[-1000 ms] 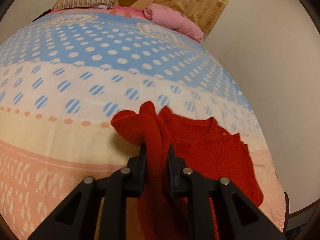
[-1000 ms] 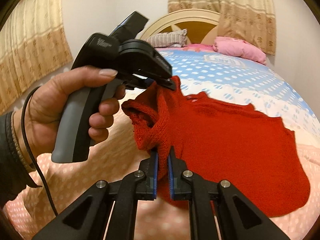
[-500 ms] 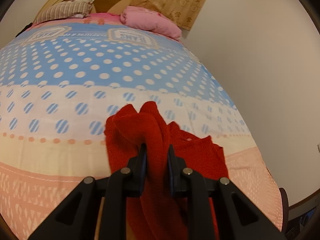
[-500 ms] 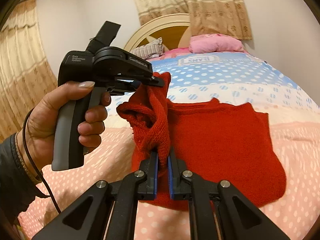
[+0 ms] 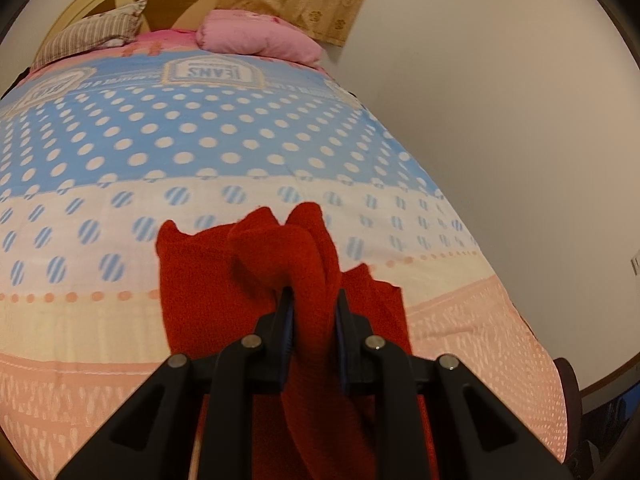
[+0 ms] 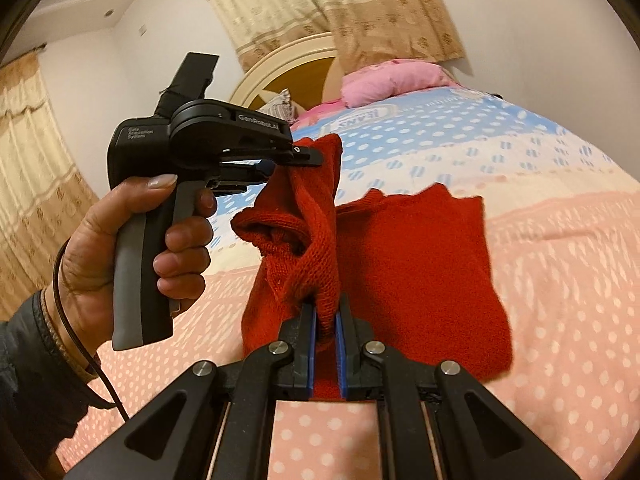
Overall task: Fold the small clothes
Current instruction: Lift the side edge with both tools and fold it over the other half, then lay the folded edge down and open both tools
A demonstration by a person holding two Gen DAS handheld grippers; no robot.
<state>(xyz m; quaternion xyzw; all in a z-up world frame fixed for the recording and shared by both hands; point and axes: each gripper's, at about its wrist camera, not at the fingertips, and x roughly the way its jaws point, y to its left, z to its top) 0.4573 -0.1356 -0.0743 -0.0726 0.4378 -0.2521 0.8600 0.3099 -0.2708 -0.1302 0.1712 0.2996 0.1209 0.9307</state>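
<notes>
Risk first. The red sweater (image 6: 404, 264) is carried by one edge only, pinched at two points, while the rest lies on the bed (image 5: 200, 152). If the two hands drift apart, or one travels faster than the other, the knit will stretch and the fold line will come down skewed. The left gripper (image 5: 312, 312) holds a thick bunched roll of fabric; a bunch of that kind could creep out of the jaws, in my judgement, and drop before the edge is laid. The loose loop hanging between the two grips may also land crumpled under the fold.

Position. The right gripper (image 6: 326, 320) has its jaws pressed nearly together on a thin ridge of the sweater's near edge; the fabric rises from between the blue pads (image 6: 312, 336). The left gripper's jaws stand slightly apart, clamped on the thicker gather, which stands up ahead of the fingertips. In the right wrist view, the left gripper sits higher and to the left, held in the person's hand (image 6: 120, 248). The sweater body lies flat to the right of both grips; its far hem seems flat, though blur makes that uncertain.
</notes>
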